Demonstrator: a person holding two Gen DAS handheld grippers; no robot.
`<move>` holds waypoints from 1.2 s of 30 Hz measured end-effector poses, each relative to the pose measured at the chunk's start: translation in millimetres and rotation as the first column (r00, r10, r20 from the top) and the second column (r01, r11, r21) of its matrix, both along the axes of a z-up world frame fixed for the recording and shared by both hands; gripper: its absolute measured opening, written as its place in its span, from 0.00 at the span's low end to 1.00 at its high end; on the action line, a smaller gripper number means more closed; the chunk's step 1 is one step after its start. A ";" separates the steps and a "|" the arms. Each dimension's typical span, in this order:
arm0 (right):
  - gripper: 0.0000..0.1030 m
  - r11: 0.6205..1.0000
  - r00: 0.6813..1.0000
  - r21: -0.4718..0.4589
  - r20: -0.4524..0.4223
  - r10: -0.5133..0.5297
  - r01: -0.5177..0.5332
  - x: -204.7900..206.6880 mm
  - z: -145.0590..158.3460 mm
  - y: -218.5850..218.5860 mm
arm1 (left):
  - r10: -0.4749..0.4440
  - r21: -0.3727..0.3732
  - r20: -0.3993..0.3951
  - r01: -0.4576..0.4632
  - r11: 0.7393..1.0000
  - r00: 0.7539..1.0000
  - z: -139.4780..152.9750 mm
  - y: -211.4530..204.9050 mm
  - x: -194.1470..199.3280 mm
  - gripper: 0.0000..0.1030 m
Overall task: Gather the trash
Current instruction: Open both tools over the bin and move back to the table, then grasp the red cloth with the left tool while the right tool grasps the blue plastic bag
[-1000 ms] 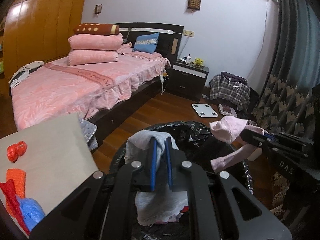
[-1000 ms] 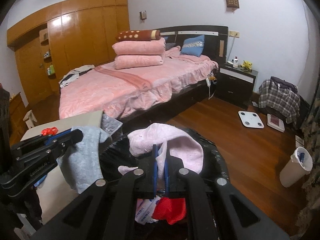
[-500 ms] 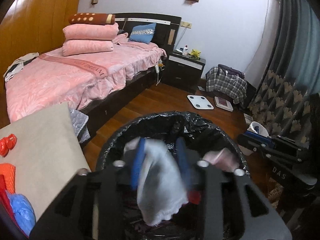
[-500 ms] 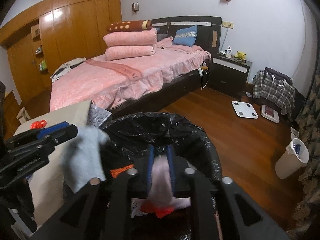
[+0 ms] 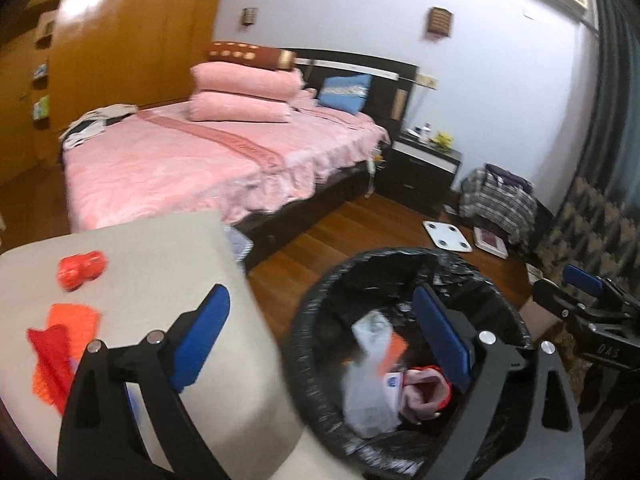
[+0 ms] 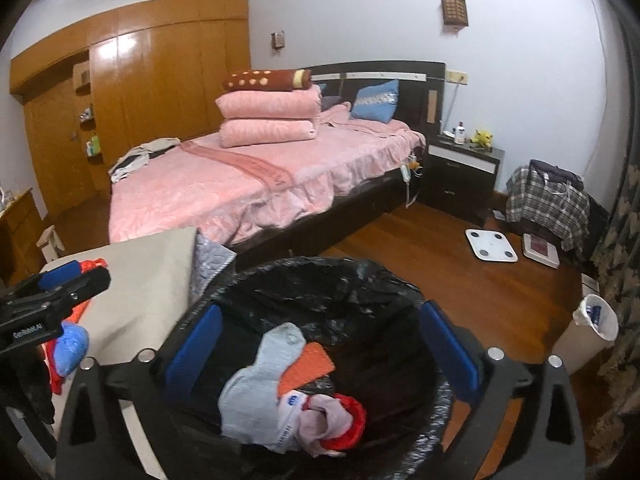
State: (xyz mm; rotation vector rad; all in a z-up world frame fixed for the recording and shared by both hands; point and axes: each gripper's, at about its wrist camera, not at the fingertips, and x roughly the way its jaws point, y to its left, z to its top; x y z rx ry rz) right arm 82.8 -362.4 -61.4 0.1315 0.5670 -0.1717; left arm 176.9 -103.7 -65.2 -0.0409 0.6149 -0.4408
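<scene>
A bin lined with a black bag (image 5: 400, 258) (image 6: 320, 270) stands beside a beige table (image 5: 160, 264). Inside lie a grey sock (image 6: 256, 376) (image 5: 368, 384), a pink sock (image 6: 320, 420) (image 5: 420, 396), an orange piece (image 6: 308, 366) and red trash. My left gripper (image 5: 320, 332) is open and empty, spanning the table edge and the bin. My right gripper (image 6: 320, 344) is open and empty above the bin. On the table lie a red wad (image 5: 82, 268), orange and red scraps (image 5: 60, 344) and a blue wad (image 6: 70, 344).
A pink bed (image 6: 248, 184) stands behind the table, a dark nightstand (image 6: 460, 172) to its right. A white scale (image 6: 490, 245) lies on the wood floor. A small white bin (image 6: 588, 332) stands at the right by the curtain.
Both grippers opened wide. The grey sock dropped from the left gripper and the pink sock from the right one; both now lie in the bin. The left gripper swung left toward the table.
</scene>
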 end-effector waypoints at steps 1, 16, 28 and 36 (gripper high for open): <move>0.94 1.000 1.000 0.002 0.002 0.005 -0.005 1.6 1.0 3.3 | 0.017 0.002 0.001 -0.017 1.000 1.000 1.0 6.7 -2.1 0.88; 0.94 0.982 0.982 0.034 0.024 0.187 -0.188 32.1 -0.4 104.3 | 0.295 0.085 0.030 -0.296 0.951 0.955 0.9 141.7 -16.9 0.88; 0.94 0.950 0.951 0.045 0.027 0.309 -0.310 53.6 -16.9 181.9 | 0.397 0.128 -0.020 -0.391 0.911 0.918 -24.7 206.3 -24.1 0.81; 0.94 0.934 0.935 0.058 -0.013 0.355 -0.354 68.5 -36.0 214.4 | 0.404 0.159 -0.090 -0.388 0.908 0.910 -54.4 217.3 -11.1 0.65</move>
